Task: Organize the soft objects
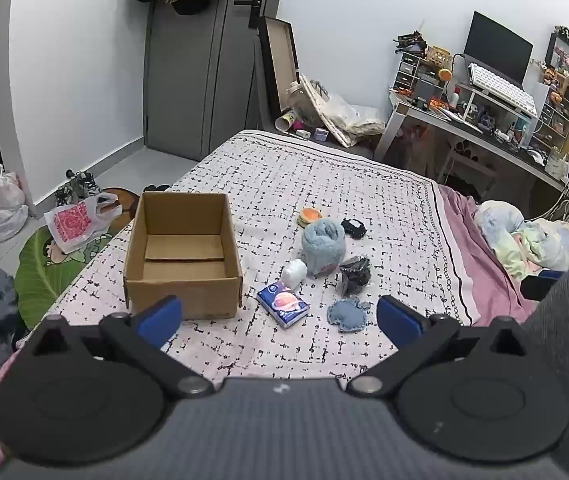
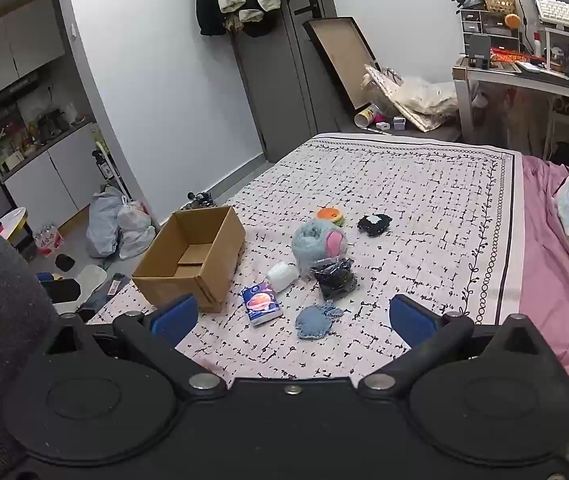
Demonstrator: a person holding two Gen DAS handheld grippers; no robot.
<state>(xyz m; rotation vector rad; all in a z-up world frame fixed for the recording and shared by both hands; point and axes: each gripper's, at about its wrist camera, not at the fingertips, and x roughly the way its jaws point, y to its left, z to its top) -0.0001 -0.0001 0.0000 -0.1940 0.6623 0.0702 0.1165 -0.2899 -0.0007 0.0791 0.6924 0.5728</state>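
Seven soft items point(image 1: 323, 246) loose on bed beside empty box point(image 1: 183, 254). Left gripper point(image 1: 280, 318), right gripper point(image 2: 293, 318): fingers spread, holding nothing. Likely start; next: pinch nearest item, carry into box.

The box point(image 1: 183, 254) was plain brown, on a white bedspread point(image 1: 324, 184) with a black broken grid. The plush point(image 2: 318, 242) was pale blue and pink; the gripper pads point(image 2: 174, 319) were blue.

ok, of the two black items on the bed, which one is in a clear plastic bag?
The nearer black bundle, lying right in front of the blue plush roll. Its shiny clear wrap shows; the other black item, farther back beside the orange disc, is bare with a white tag.
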